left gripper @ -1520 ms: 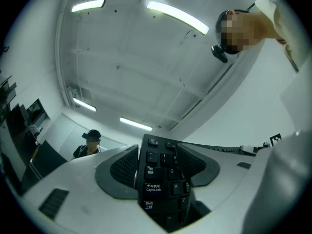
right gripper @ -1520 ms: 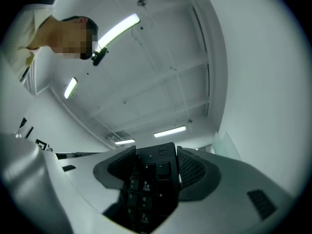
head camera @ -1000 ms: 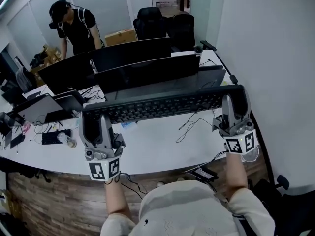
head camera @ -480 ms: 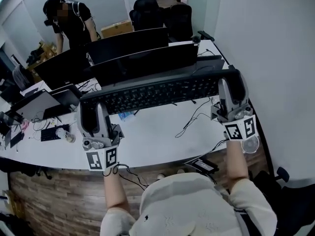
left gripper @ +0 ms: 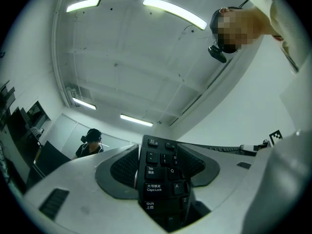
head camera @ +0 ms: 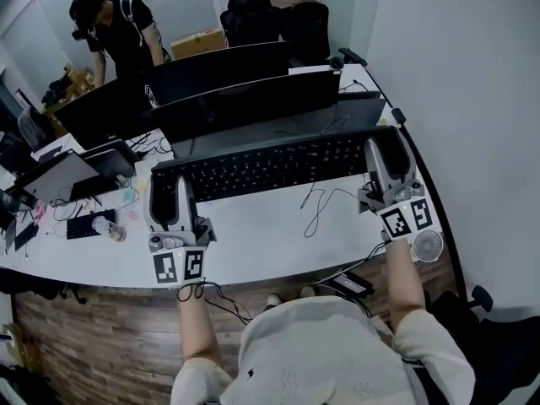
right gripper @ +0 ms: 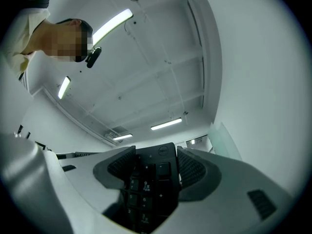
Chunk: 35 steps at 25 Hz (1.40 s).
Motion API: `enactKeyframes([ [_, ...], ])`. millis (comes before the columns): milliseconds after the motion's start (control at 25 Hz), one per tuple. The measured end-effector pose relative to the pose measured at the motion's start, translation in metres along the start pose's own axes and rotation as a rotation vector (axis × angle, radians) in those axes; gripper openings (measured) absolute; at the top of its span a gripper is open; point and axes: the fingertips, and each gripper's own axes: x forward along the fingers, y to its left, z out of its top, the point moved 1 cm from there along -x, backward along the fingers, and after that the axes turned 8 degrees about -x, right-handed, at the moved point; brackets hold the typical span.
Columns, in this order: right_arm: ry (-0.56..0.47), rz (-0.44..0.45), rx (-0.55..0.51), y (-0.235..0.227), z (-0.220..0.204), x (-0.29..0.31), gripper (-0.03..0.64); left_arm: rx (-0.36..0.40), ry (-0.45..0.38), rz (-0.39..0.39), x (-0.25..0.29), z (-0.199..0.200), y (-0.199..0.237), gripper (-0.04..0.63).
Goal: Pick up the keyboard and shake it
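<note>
A long black keyboard [head camera: 270, 167] hangs level above the white desk [head camera: 261, 239], held at both ends. My left gripper [head camera: 164, 191] is shut on its left end; in the left gripper view the Tab and Caps Lock end of the keyboard [left gripper: 161, 179] sits between the ribbed pads [left gripper: 124, 167]. My right gripper [head camera: 384, 152] is shut on the right end, where the number-pad end of the keyboard [right gripper: 148, 184] fills the gap between the pads [right gripper: 195, 169]. Its thin black cable [head camera: 314, 209] trails down onto the desk. Both gripper views point up at the ceiling.
Two dark monitors [head camera: 245, 108] stand right behind the keyboard, more screens [head camera: 101, 116] to their left. A laptop [head camera: 63, 175], a small keyboard [head camera: 83, 224] and clutter lie at the desk's left. A small fan [head camera: 428, 245] sits at the right edge. A person [head camera: 118, 36] stands at the back left.
Both grippers have come down with the keyboard, which now sits lower and closer to the desk, with its key face more in view than a second ago.
</note>
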Motion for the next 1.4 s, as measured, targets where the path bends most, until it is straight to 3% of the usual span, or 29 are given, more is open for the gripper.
enactKeyframes([
  [560, 0.152, -0.021, 0.041, -0.006, -0.039, 0.001, 0.249, -0.053, 0.132, 0.067, -0.001, -0.040, 0.016, 0.232],
  [1400, 0.263, -0.040, 0.068, 0.010, -0.090, -0.012, 0.249, -0.111, 0.245, 0.098, -0.024, -0.084, 0.047, 0.232],
])
